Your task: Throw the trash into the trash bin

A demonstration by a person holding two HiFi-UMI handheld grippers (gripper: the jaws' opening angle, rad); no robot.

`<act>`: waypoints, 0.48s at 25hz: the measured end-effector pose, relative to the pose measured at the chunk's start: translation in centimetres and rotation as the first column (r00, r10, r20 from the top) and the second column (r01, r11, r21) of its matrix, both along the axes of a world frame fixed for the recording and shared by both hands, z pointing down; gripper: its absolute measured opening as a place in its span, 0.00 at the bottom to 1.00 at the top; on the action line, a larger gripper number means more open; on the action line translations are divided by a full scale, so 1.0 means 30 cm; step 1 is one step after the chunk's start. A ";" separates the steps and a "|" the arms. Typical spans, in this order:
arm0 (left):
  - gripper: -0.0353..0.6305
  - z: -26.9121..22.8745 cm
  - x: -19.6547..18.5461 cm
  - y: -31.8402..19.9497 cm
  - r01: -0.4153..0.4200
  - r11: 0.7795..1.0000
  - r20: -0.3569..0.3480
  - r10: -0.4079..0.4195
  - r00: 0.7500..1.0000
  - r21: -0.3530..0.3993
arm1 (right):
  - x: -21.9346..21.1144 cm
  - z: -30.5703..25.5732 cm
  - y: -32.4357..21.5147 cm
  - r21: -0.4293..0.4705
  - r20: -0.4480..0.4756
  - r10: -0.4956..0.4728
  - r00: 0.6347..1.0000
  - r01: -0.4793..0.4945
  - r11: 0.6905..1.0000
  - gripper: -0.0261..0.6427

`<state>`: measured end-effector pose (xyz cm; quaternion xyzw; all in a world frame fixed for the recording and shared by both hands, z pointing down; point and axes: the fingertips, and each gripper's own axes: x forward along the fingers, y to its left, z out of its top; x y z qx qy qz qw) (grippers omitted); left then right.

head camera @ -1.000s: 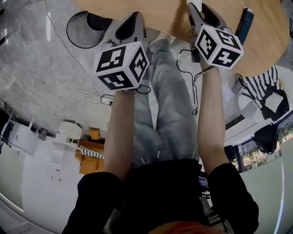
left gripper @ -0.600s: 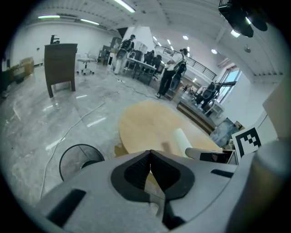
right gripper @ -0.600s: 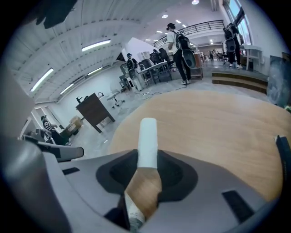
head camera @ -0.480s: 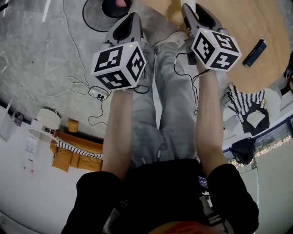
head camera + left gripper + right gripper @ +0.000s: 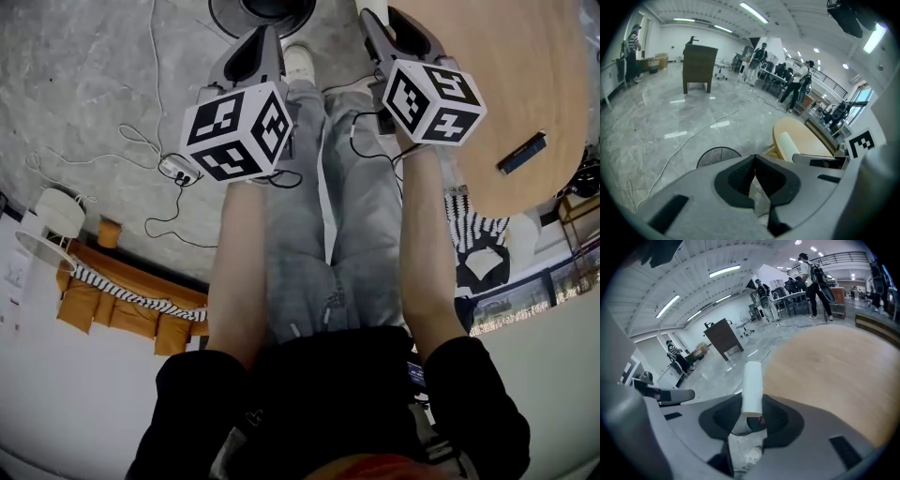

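The only print we can make out is the pattern of black-and-white squares on the white marker cubes (image 5: 239, 131). In its own view the right gripper (image 5: 752, 414) is clamped on a white paper roll (image 5: 752, 383), which stands up out of the jaws in front of the round pale wooden tabletop (image 5: 834, 362). The left gripper view shows that same roll from the side. The left gripper (image 5: 754, 158) has its jaws together with nothing between them. Just beyond them the black wire-mesh trash bin (image 5: 717, 155) stands on the grey marbled floor (image 5: 656, 117). Only the head view shows a slim dark box (image 5: 521, 153) on the tabletop and a white power strip (image 5: 178, 169) on the floor. Only the gripper views show a dark wooden cabinet (image 5: 699, 65) and people (image 5: 799, 84) standing far off.
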<state>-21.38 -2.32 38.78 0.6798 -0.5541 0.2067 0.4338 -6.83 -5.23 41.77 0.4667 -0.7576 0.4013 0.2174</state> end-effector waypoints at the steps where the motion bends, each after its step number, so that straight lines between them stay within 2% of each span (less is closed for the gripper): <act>1: 0.06 0.002 -0.022 0.004 0.016 1.000 0.000 -0.016 1.000 -0.003 | -0.026 0.009 -0.001 -0.008 0.001 -0.018 1.000 0.018 1.000 0.24; 8: 0.06 0.039 -0.200 0.025 0.112 0.993 -0.002 -0.112 0.994 -0.029 | -0.239 0.106 0.001 -0.073 0.006 -0.128 0.992 0.129 0.989 0.24; 12: 0.06 0.118 -0.277 0.065 0.150 0.987 -0.002 -0.150 0.989 -0.062 | -0.346 0.187 0.014 -0.092 0.028 -0.173 0.985 0.174 0.980 0.25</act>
